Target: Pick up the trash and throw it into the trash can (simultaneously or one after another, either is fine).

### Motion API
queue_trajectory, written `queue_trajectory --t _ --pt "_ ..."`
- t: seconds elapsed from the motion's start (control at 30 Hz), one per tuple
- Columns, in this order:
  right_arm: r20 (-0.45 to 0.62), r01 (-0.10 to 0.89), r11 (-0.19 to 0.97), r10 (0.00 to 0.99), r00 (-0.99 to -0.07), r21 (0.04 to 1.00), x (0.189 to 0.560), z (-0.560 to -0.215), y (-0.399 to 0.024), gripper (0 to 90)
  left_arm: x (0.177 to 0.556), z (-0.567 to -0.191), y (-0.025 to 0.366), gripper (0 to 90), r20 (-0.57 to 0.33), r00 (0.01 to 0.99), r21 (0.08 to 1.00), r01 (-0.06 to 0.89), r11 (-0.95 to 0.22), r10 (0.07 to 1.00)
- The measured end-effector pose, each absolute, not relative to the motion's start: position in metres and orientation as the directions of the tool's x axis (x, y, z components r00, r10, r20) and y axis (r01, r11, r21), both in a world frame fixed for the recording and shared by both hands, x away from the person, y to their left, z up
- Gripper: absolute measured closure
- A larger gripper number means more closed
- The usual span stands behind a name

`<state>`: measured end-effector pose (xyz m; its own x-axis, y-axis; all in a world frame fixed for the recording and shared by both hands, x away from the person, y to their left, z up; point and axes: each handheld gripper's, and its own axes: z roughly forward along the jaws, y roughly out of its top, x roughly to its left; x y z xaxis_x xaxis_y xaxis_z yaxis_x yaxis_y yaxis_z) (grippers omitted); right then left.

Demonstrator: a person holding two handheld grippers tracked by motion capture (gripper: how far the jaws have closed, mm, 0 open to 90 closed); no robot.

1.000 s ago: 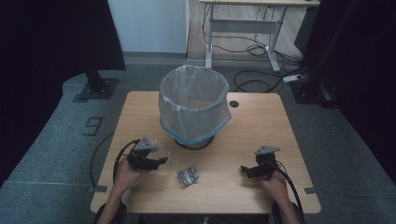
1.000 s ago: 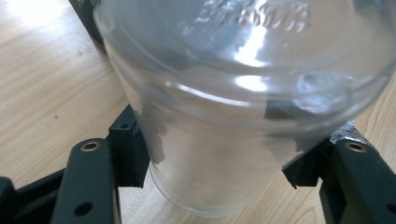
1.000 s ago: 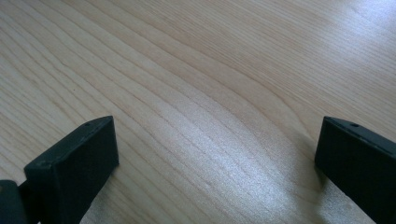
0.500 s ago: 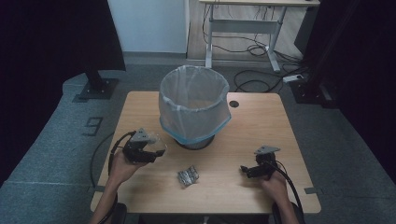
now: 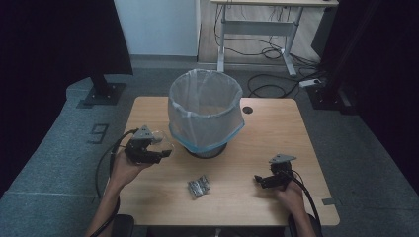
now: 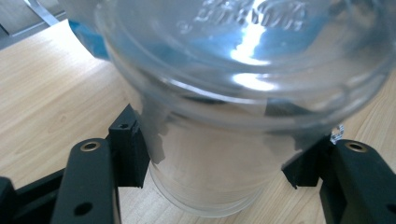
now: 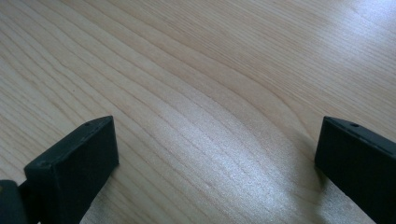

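Left hand-held gripper (image 5: 165, 152): we have its two black jaws closed on a clear plastic cup (image 6: 219, 116), one jaw on each side, up off the table (image 5: 257, 148).
Right hand-held gripper (image 5: 258, 179): we rest it low over the wood with its jaws wide apart and nothing between them.
Where the cup is: in the left jaws, just beside the bin (image 5: 205, 112), lower than its rim.
Our step, as we judge it: carry the cup up and over the bin and let it drop in.
How to do it well: we think we should squeeze softly, because thin plastic can bend or pop out. We should go higher than the rim before we move across, so we do not bump the bag.
Cup: see-through, smooth, round, shiny, with raised letters on its bottom.
Bin: round and tall, lined with a thin, cloudy bag with a blue edge.
Silver wrapper (image 5: 198, 186): crumpled and shiny, lying on the table between our hands.
Table: pale wood with wavy lines.
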<state>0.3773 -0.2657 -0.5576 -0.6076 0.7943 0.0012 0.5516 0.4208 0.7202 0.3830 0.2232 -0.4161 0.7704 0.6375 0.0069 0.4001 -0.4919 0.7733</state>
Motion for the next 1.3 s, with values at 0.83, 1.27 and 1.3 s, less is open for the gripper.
queue_trajectory --t 0.83,1.27,1.3 --pt "0.0 0.551 0.423 0.794 -0.608 0.719 0.377 -0.557 -0.266 0.0 0.396 -0.346 0.229 36.1 0.018 0.77 0.78 0.388 -0.491 0.637" --pt "0.0 0.553 0.424 0.793 -0.609 0.717 0.377 -0.557 -0.266 0.0 0.405 -0.301 0.225 36.1 0.033 0.775 0.788 0.368 -0.493 0.631" --pt "0.0 0.553 0.424 0.793 -0.609 0.717 0.377 -0.557 -0.266 0.0 0.405 -0.301 0.225 36.1 0.033 0.775 0.788 0.368 -0.493 0.631"
